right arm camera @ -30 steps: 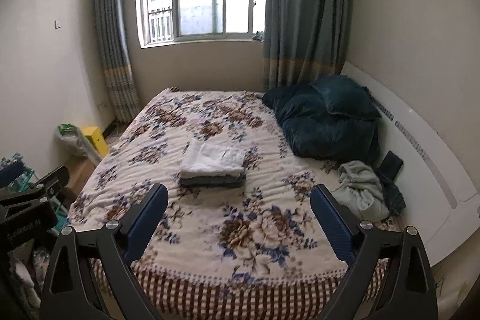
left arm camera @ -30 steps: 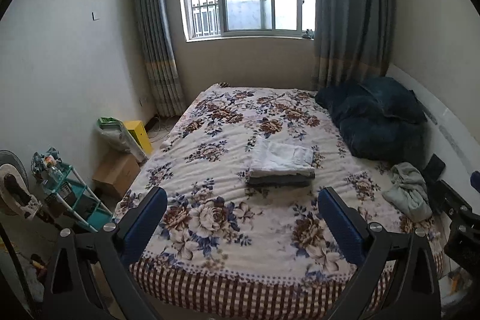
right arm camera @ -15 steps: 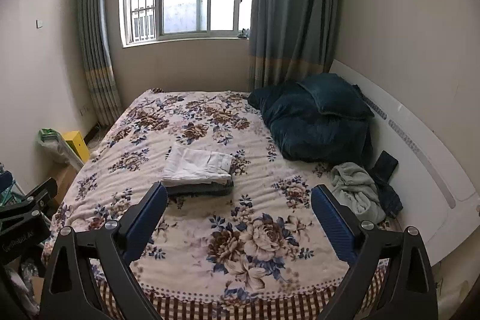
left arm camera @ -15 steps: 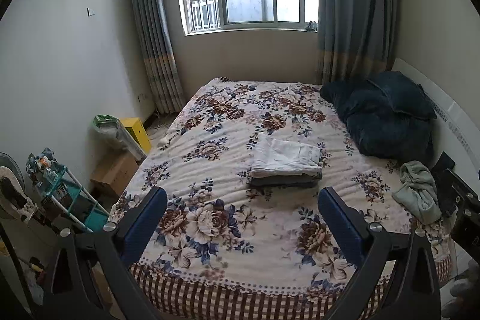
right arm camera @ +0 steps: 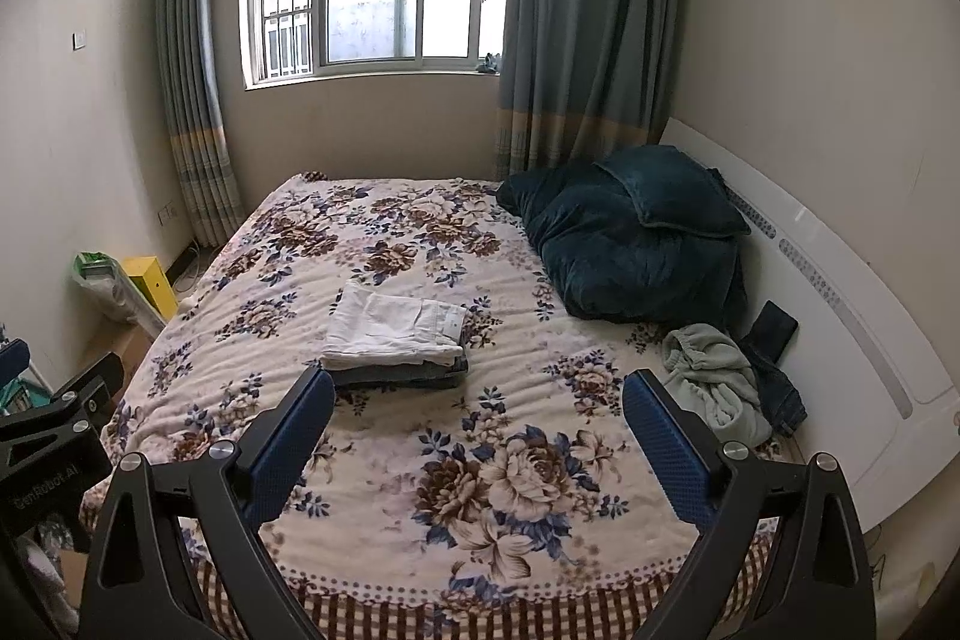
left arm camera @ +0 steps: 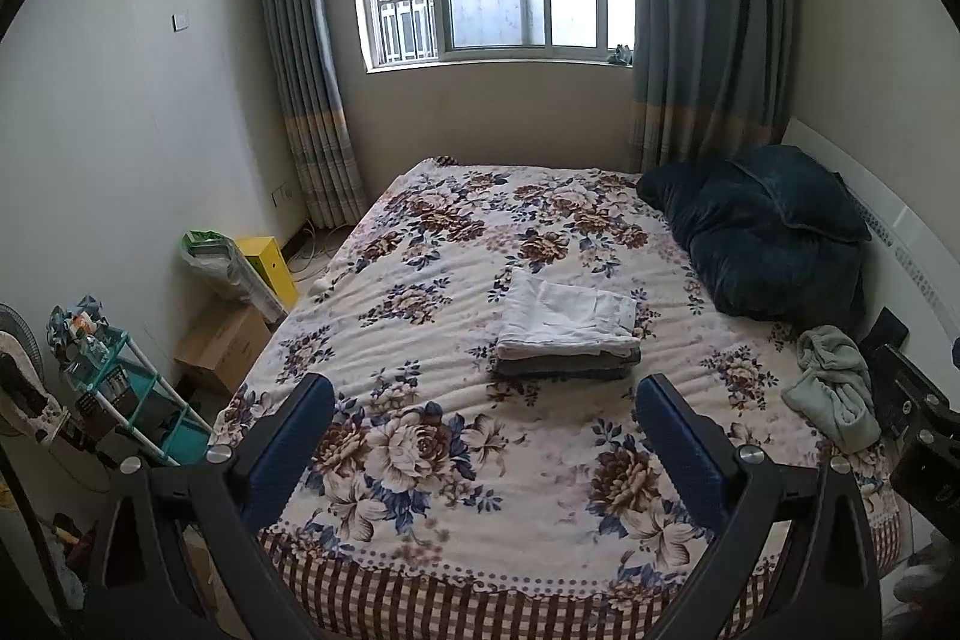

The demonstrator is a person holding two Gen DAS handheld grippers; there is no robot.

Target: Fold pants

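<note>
A stack of folded pants, white pair [left arm camera: 567, 319] on top of a grey pair [left arm camera: 564, 367], lies in the middle of the floral bedspread [left arm camera: 420, 448]. The stack also shows in the right wrist view [right arm camera: 396, 328]. A crumpled pale green garment [left arm camera: 834, 385] lies at the bed's right edge, also in the right wrist view [right arm camera: 711, 376]. My left gripper [left arm camera: 485, 403] is open and empty above the foot of the bed. My right gripper [right arm camera: 477, 397] is open and empty beside it, short of the stack.
A dark teal quilt and pillow [right arm camera: 636, 232] fill the far right of the bed by the white headboard [right arm camera: 840, 304]. Dark jeans [right arm camera: 774, 388] and a black object lie beside the green garment. A cardboard box [left arm camera: 222, 346], yellow box and teal rack [left arm camera: 120, 394] stand left.
Both grippers have drawn slightly back and up from the bed, so the view has tilted and the stack sits lower. Both stay open and empty.
</note>
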